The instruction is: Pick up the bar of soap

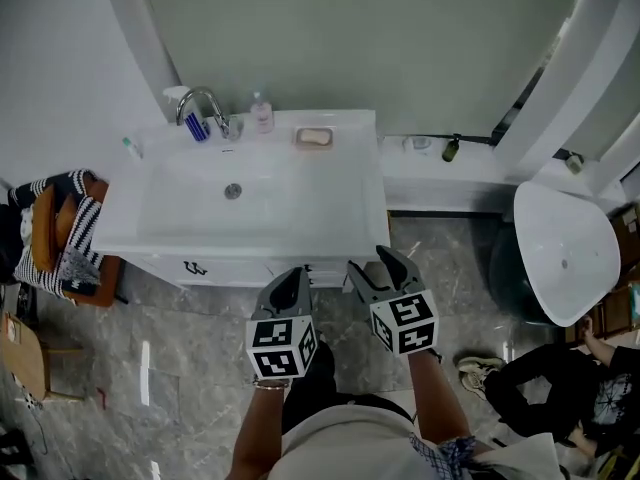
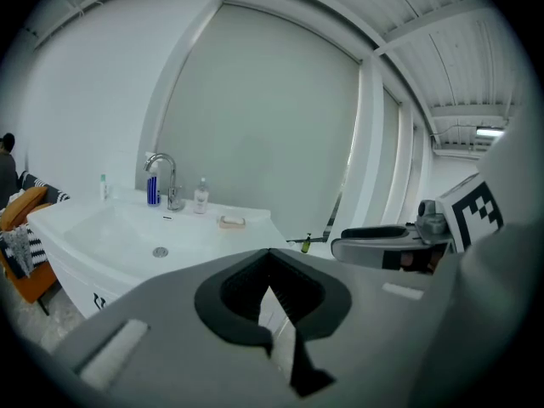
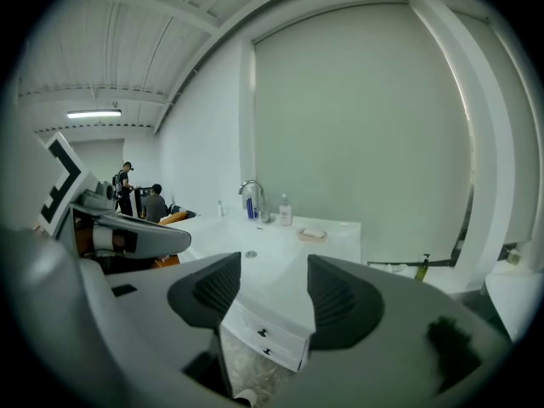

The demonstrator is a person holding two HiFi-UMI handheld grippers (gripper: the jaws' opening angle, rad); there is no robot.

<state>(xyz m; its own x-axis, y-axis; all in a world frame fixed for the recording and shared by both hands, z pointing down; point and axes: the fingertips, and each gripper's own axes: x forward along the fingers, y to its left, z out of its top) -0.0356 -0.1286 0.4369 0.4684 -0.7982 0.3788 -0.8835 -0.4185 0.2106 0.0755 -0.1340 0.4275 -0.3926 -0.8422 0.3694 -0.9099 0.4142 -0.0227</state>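
White ceramic: the sink (image 1: 170, 230) fills the middle of my head view, above a grey marble floor (image 1: 190, 368). Both tongs hang just before its near edge, well apart from the soap. My left tongs (image 2: 270, 255) are clenched on nothing, tips together. My right tongs (image 3: 274, 270) are released, jaws spread wide. The faucet (image 1: 205, 106) stands back left. On the back right ledge a dish (image 1: 298, 144) holds the bar of soap (image 1: 314, 137).

The sink (image 1: 350, 173) is white, the bar of soap (image 1: 313, 137) peach, the cloth (image 1: 82, 233) black-and-white striped.
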